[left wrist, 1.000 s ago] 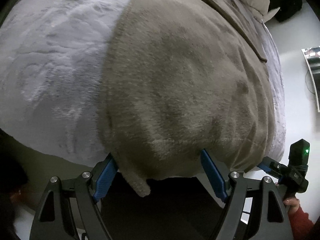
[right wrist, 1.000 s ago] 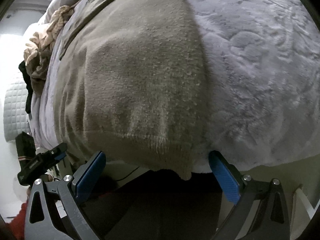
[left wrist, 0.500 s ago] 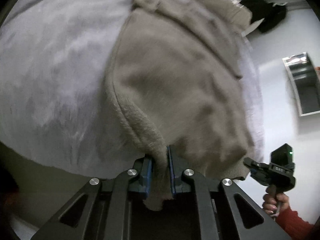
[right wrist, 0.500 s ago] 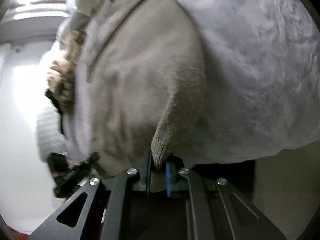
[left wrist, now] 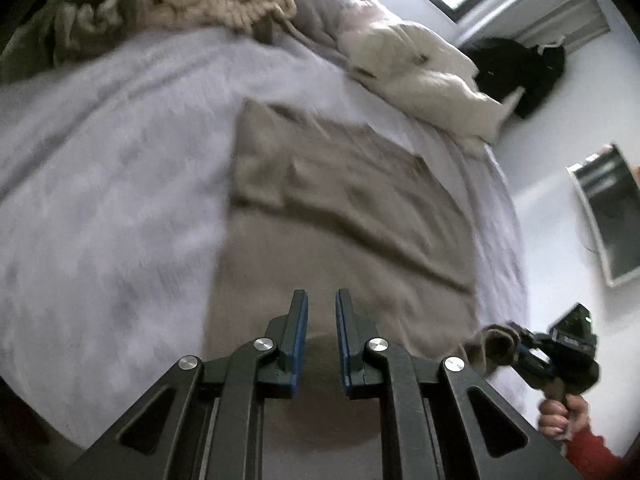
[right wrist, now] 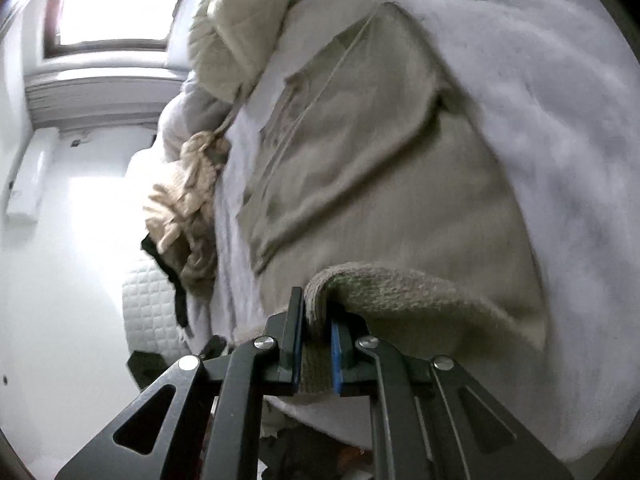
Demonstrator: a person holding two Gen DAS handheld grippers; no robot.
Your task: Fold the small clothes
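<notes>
A beige knit garment lies flat on the bed, one part folded across its far half. My left gripper is over the garment's near edge, its jaws narrowly apart with beige cloth between and under them. My right gripper is shut on the ribbed hem, which curls up off the garment. In the left wrist view the right gripper appears at the lower right, held by a hand and pinching a lifted corner.
A pale lilac plush blanket covers the bed. Beyond the garment lie a cream cable-knit pile, a white padded item and black clothing. A framed panel hangs on the white wall. A window is far left.
Both grippers were open at the hem a second ago, then shut on it. Since then they have risen with the hem, and more of the bed has come into view.
</notes>
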